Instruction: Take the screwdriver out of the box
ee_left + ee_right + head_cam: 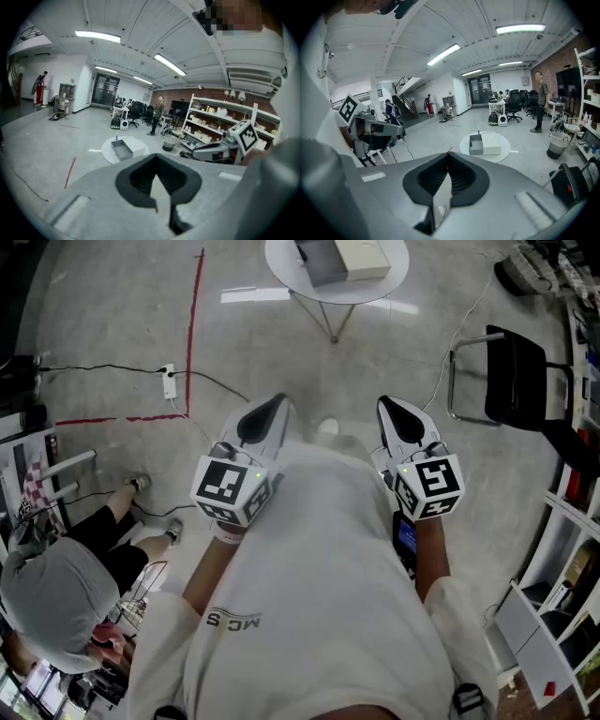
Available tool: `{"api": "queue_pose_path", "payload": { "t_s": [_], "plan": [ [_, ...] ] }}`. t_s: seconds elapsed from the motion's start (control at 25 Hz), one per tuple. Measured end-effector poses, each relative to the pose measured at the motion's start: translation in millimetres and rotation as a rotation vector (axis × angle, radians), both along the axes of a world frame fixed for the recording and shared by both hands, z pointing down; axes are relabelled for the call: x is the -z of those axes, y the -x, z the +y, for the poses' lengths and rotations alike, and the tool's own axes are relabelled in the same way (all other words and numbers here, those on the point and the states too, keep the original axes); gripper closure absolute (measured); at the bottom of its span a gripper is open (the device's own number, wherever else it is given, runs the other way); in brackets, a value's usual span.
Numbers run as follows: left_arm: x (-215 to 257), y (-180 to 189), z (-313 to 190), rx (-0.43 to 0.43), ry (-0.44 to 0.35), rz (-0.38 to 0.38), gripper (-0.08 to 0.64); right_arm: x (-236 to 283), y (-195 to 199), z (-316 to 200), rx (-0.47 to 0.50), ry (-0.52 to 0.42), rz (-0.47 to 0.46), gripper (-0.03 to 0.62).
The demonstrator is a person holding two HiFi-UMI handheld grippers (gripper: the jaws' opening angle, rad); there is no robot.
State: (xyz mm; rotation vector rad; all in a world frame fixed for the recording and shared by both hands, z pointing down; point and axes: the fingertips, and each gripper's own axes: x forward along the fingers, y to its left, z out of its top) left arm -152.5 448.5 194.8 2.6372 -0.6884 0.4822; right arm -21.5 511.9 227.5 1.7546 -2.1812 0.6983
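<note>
Task hasn't started, by the look of it. Left tongs (272, 409) and right tongs (392, 409) are both held up near the person's chest, well apart from the round white table (394, 282) at the far edge of the head view. Left gripper view shows its tongs pressed together, tips meeting, nothing between them; same in the right gripper view: closed and empty. The box (339, 259) sits on that table, a grey open tray part beside a white part, touching. The screwdriver itself isn't resolvable. The right gripper view shows a thin blue upright thing (478, 133) at the box's far edge that may be it, but it's too small to call, so my best guess is the screwdriver is in or at the box, untouched. Nothing is done; all of it is left: walk up to the table, spread one pair of tongs, find the tool in the tray, pinch it and lift it clear. Floor between here and the table is open — a red tape line (192, 334) and a power strip (170, 382) to the left, a black chair (516, 381) to the right, a seated person (56, 592) low left, none in the direct path as far as I can judge.
</note>
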Motion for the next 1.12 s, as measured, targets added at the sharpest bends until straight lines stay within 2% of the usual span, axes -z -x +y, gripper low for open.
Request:
{"api": "queue_pose_path", "payload": {
  "t_s": [0.16,0.36,0.56,0.84,1.12],
  "plan": [
    [1,-8,10,-0.009,0.001,0.007,0.558,8,5,1,-0.006,-0.043,-0.075,0.592],
    [11,-14,8,-0.018,-0.020,0.001,0.558,18,1,-6,0.000,-0.075,-0.056,0.592],
    [-4,-24,-11,0.007,0.030,-0.007,0.558,9,-14,-27,-0.003,-0.042,-0.082,0.592],
    [-23,-55,-97,0.009,0.068,0.002,0.558,-2,-37,-118,0.036,-0.014,-0.066,0.592],
    [-32,-77,-237,0.021,0.116,0.012,0.558,-11,-51,-262,0.083,0.026,-0.040,0.592]
  ]
}}
